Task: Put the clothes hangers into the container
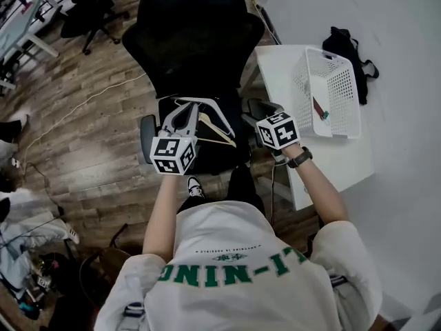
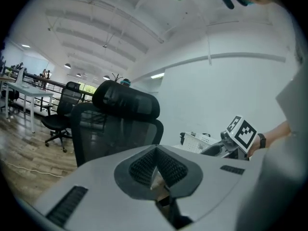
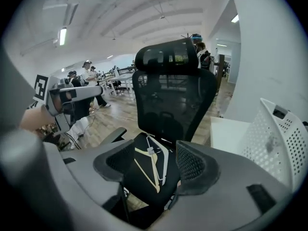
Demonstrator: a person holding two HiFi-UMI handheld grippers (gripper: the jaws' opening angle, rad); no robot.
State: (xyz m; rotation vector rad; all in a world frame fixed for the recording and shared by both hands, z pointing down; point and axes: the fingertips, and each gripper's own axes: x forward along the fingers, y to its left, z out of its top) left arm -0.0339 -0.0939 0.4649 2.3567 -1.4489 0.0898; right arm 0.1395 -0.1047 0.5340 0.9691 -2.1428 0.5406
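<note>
step: going for hangers [image 3: 153, 165] on chair seat [image 1: 215, 158] mid-frame | right gripper [image 3: 156, 163] wide, empty | left gripper [image 2: 156, 170] pinched near-closed | next: lower, clamp one, carry to basket [image 1: 344, 105] upper right

the only words that can be read are on the back of the person's white shirt [image 1: 238, 281]: large green letters, upside down in the head view, spelling "li-ning" [image 1: 231, 273]. a small green line and emblem above them are too fine to read. the left cube [image 1: 172, 156] and right cube [image 1: 278, 130] carry black-and-white square patterns, no letters or numbers.
</note>
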